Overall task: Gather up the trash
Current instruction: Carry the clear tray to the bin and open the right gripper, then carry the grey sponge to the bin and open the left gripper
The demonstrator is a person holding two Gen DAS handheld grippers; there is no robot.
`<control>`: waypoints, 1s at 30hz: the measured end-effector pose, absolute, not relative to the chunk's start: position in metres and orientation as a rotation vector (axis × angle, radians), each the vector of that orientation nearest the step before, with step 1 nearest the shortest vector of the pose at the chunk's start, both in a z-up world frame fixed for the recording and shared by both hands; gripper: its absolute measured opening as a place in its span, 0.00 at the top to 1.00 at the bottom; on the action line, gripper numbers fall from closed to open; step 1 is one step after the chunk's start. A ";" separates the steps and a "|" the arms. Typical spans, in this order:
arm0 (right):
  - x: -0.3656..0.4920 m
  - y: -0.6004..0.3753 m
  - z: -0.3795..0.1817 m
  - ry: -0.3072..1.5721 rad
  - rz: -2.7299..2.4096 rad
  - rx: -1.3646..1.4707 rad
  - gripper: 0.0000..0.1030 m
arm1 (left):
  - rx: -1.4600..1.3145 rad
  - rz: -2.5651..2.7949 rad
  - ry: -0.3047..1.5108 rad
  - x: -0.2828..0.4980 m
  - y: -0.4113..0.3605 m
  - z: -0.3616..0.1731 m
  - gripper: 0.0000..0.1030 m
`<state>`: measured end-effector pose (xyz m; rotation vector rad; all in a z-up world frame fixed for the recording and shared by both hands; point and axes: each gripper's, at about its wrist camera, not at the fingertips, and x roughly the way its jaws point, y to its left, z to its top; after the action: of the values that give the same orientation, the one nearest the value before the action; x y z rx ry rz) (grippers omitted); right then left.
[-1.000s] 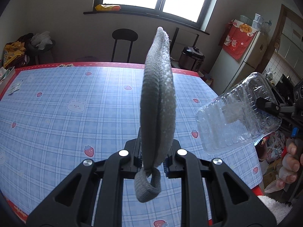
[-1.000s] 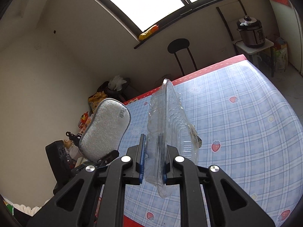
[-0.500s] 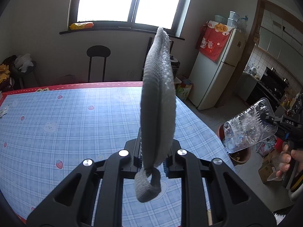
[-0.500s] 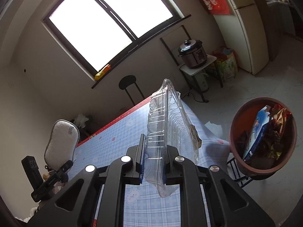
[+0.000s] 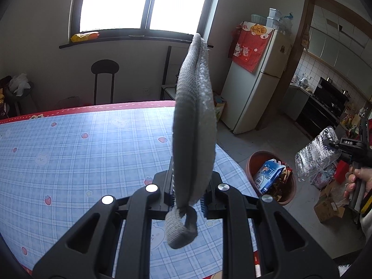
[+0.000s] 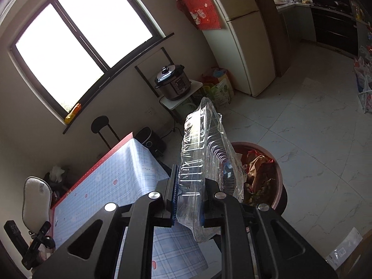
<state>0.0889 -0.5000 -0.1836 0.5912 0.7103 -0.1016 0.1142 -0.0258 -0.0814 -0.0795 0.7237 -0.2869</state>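
Note:
My left gripper is shut on a grey scouring pad that stands upright between its jaws, its loop hanging below. It hovers over the blue checked table. My right gripper is shut on a clear plastic clamshell box, held beyond the table's end, near and above a reddish-brown trash bin full of wrappers. From the left wrist, the bin stands on the floor past the table's corner, with the clamshell and a hand at far right. The pad shows at the right wrist view's far left.
A cream fridge with a red cloth stands by the kitchen doorway. A pressure cooker sits on a small white stand, bags beside it. A black stool stands under the window. Cardboard boxes lie on the floor at right.
Both grippers have swung right, away from the table's middle toward the bin. The right gripper has carried the clamshell off the table's end, over the floor. Both grips are unchanged.

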 end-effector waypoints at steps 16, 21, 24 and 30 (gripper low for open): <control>0.123 -0.524 -0.225 0.855 -0.156 0.705 0.82 | -0.109 -0.220 0.706 0.106 -0.031 -0.083 0.81; 0.130 -0.516 -0.218 0.849 -0.171 0.652 0.33 | -0.112 -0.211 0.717 0.105 -0.029 -0.085 0.81; 0.133 -0.515 -0.213 0.845 -0.160 0.649 0.27 | -0.113 -0.210 0.723 0.105 -0.029 -0.086 0.81; 0.131 -0.509 -0.202 0.832 -0.167 0.613 0.14 | -0.111 -0.224 0.718 0.108 -0.030 -0.084 0.81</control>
<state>0.1314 -0.5090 -0.2016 0.6126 0.8324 -0.1669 0.1081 -0.0295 -0.0835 -0.1107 0.7180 -0.2237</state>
